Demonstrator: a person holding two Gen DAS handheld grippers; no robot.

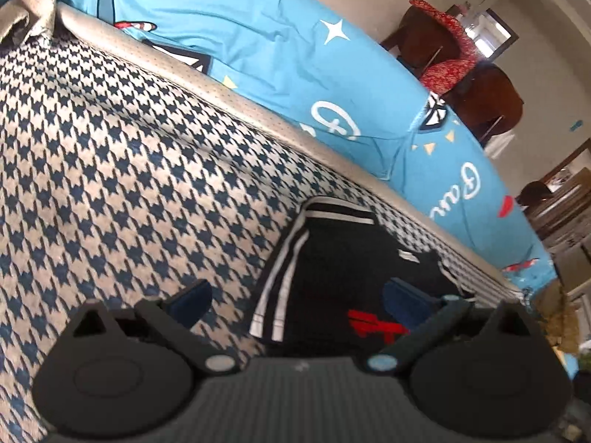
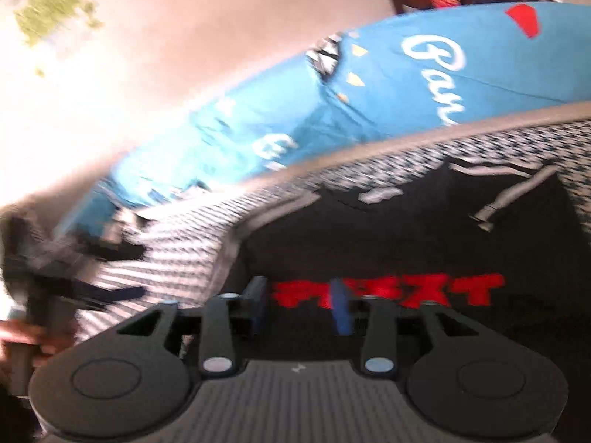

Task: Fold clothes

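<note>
The black garment lies on the houndstooth bed cover, lower centre-right of both frames. The right tool, partly spread and gripping nothing, hovers nearest, over the red lettering. The left tool stands wide, empty, straddling the white-striped edge.

On the blue sheet past the houndstooth cover I can read only scraps of white looping script — something like "Fau" in my left wrist view and "Bar" or "Ban" in my right wrist view, each cut off by the cover's edge, with a further curly letter nearer the middle that I cannot make out. The black garment carries a row of blocky red characters across it — they look like lettering, but blur keeps me from reading them, and my left view catches only a corner of them.
</note>
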